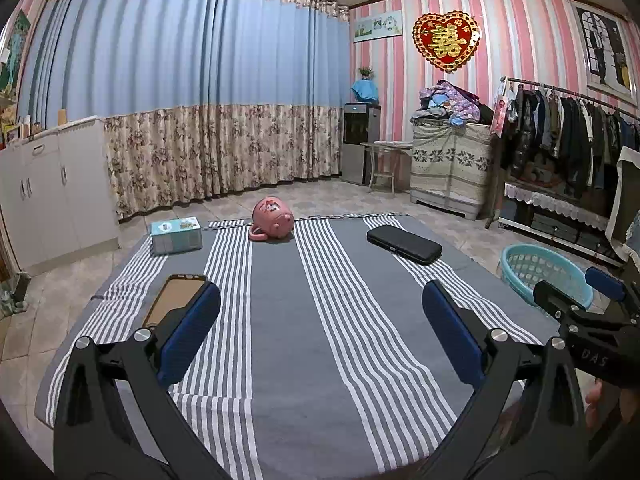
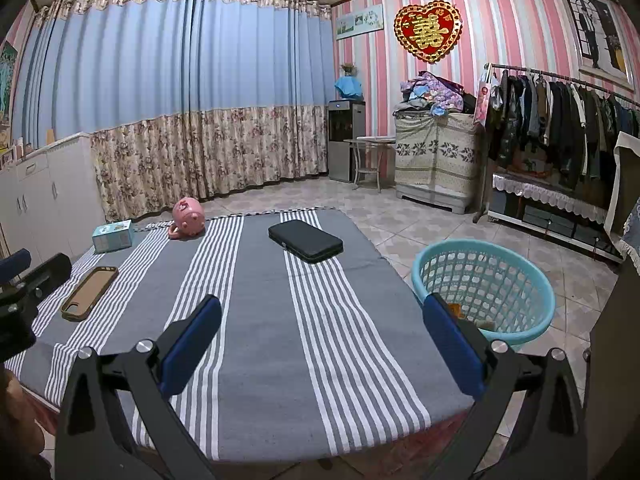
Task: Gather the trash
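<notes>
A teal plastic basket [image 2: 484, 284] stands on the floor right of the table; a few small scraps lie in its bottom, partly hidden by my right finger. It also shows in the left wrist view [image 1: 540, 272]. My left gripper [image 1: 320, 320] is open and empty above the striped cloth [image 1: 280, 340]. My right gripper [image 2: 322, 328] is open and empty near the table's right front corner, beside the basket. The right gripper also shows at the right edge of the left wrist view [image 1: 580, 304]. No loose trash shows on the cloth.
On the cloth lie a brown phone case [image 2: 90, 292], a black case [image 2: 306, 240], a pink toy mug [image 2: 187, 216] and a tissue box [image 2: 113, 236]. White cabinets [image 1: 52, 184] stand at left. A clothes rack [image 2: 560, 128] stands at right.
</notes>
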